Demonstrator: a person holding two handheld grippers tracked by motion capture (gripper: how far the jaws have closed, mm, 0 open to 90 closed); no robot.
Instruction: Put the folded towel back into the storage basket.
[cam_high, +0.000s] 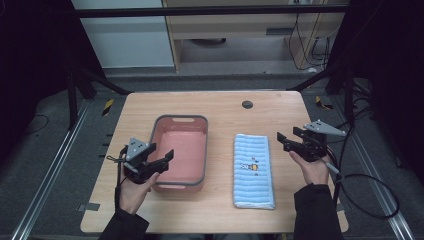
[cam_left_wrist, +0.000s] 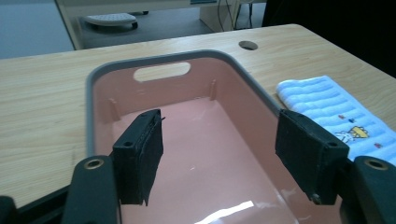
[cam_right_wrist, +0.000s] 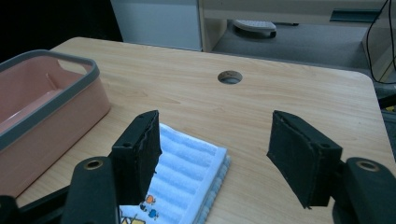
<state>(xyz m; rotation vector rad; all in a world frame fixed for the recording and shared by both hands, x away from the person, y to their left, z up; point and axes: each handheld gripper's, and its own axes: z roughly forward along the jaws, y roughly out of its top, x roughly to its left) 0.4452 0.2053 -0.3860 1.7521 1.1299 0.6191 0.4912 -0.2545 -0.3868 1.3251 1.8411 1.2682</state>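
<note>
Legible text, labels, brands, numbers: none that I can read. Sole marking: a small printed cartoon motif, orange and dark, wordless, on my blue striped towel (cam_high: 253, 170), lower centre-right of the high view.

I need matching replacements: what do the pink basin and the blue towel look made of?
Pink basin: likely moulded plastic, smooth and glossy, with light glinting off its floor and a grey rim.
Blue towel: seemingly terry cotton, matte, ribbed stripes, small printed motif.

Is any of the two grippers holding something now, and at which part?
Nothing is held. The left gripper is open above the pink basin; the right gripper is open beside the blue towel.
</note>
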